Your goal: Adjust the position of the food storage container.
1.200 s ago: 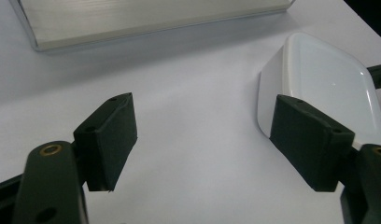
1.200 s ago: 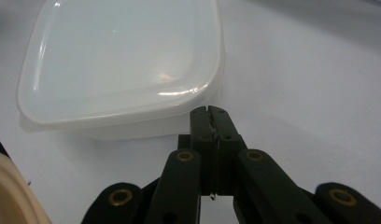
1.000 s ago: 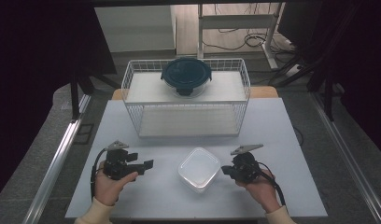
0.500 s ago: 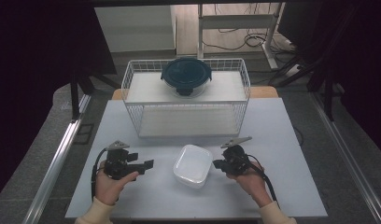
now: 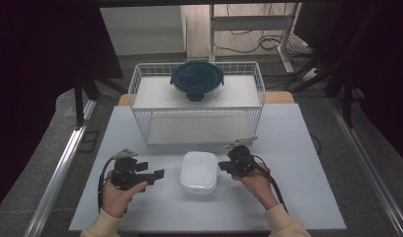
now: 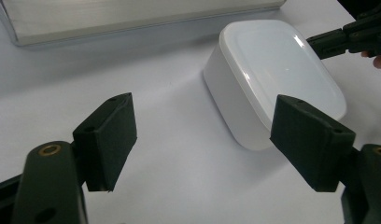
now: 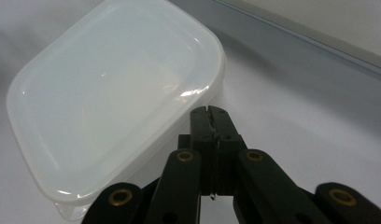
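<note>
Right hand-held gripper (image 5: 223, 167): jaws pressed together with nothing between them, tips right at the right side wall of the white lidded container (image 5: 199, 171). In the right gripper view the closed tips (image 7: 210, 112) sit just under the lid rim at the container's (image 7: 114, 98) near corner; touching or a hair off, can't tell.

Left hand-held gripper (image 5: 158, 174): jaws spread wide and empty, pointing at the container from the other side. Container is just beyond its tips, not between them and not touched. In the left gripper view (image 6: 202, 140) the container (image 6: 272, 74) lies ahead and toward the right jaw, which overlaps its near corner in the picture, and the right hand-held gripper's closed tip (image 6: 319, 44) meets the container's far edge.

So the container sits flat on the white table (image 5: 308, 197), lid on, between the two hand-held grippers, much closer to the right one. Both are held low over the table, one in each hand, left hand (image 5: 118, 195) and right hand (image 5: 256, 182), with cables trailing back toward the person.

Beyond both hand-held grippers, at the far side of the table: a white wire basket (image 5: 140, 98) carrying a round dark blue lidded bowl (image 5: 197, 80) on top. Well apart from both hand-held grippers and from the white container.
</note>
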